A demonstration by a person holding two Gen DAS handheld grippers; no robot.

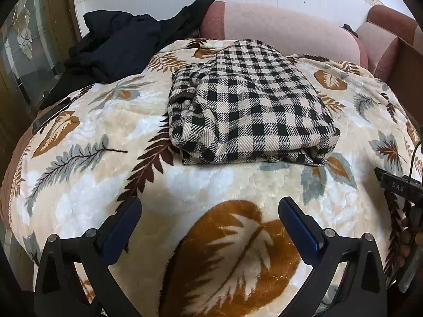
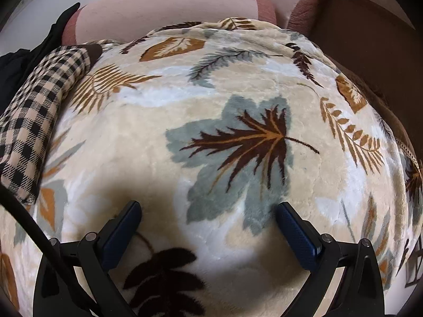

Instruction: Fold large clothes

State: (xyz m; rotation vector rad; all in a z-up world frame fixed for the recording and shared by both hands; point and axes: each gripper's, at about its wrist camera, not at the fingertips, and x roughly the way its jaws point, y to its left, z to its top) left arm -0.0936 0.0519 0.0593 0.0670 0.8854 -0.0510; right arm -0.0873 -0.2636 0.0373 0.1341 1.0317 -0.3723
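A black-and-beige checked garment (image 1: 246, 103) lies folded into a thick rectangle on the leaf-patterned blanket (image 1: 87, 185). My left gripper (image 1: 210, 206) hovers open over the blanket, well in front of the garment's near edge, nothing between its fingers. In the right wrist view the same checked garment (image 2: 34, 121) shows at the far left. My right gripper (image 2: 208, 208) stands open above bare blanket (image 2: 330, 185) to the garment's right, holding nothing.
A heap of black clothing (image 1: 119, 42) lies at the back left of the bed. Pink cushions (image 1: 277, 23) line the back, and a brown cardboard box (image 2: 370, 42) stands at the right. A dark phone-like slab (image 1: 50, 117) rests near the left edge.
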